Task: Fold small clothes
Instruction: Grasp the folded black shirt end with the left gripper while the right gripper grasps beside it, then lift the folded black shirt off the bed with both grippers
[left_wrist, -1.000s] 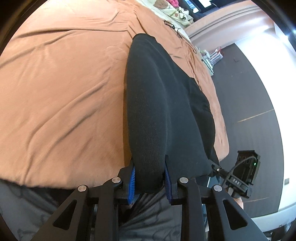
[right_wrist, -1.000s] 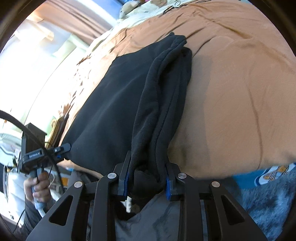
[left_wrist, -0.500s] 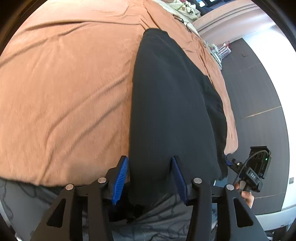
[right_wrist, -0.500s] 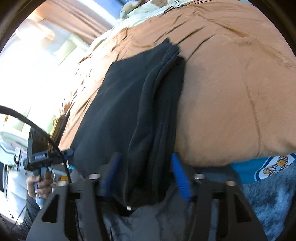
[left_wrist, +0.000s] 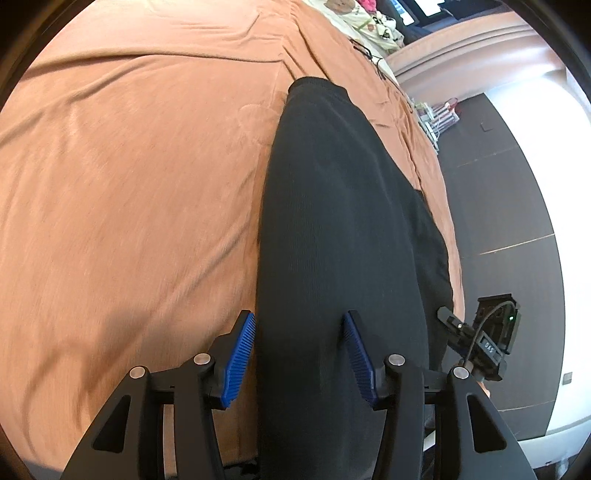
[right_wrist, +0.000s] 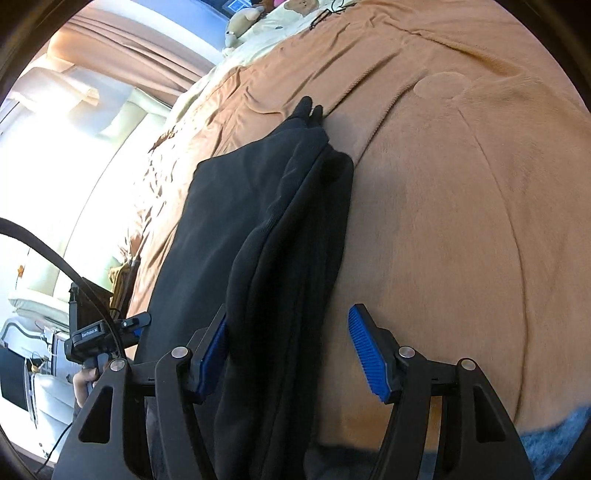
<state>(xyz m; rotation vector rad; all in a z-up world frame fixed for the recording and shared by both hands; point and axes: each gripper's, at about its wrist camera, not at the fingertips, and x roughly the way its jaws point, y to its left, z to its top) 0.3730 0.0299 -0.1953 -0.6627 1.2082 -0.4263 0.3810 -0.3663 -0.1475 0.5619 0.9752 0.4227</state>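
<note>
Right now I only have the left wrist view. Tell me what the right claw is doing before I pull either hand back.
Observer: The right claw is open; the black garment lies loose between its pads.
Operator: Say which pad the cloth sits against.
Observer: It bunches against the pad on the picture's left. The other pad stands clear, with orange blanket showing in the gap.
Operator: Describe that edge of the garment.
Observer: Several layers are stacked along it, thicker than the flat panel beside them.
</note>
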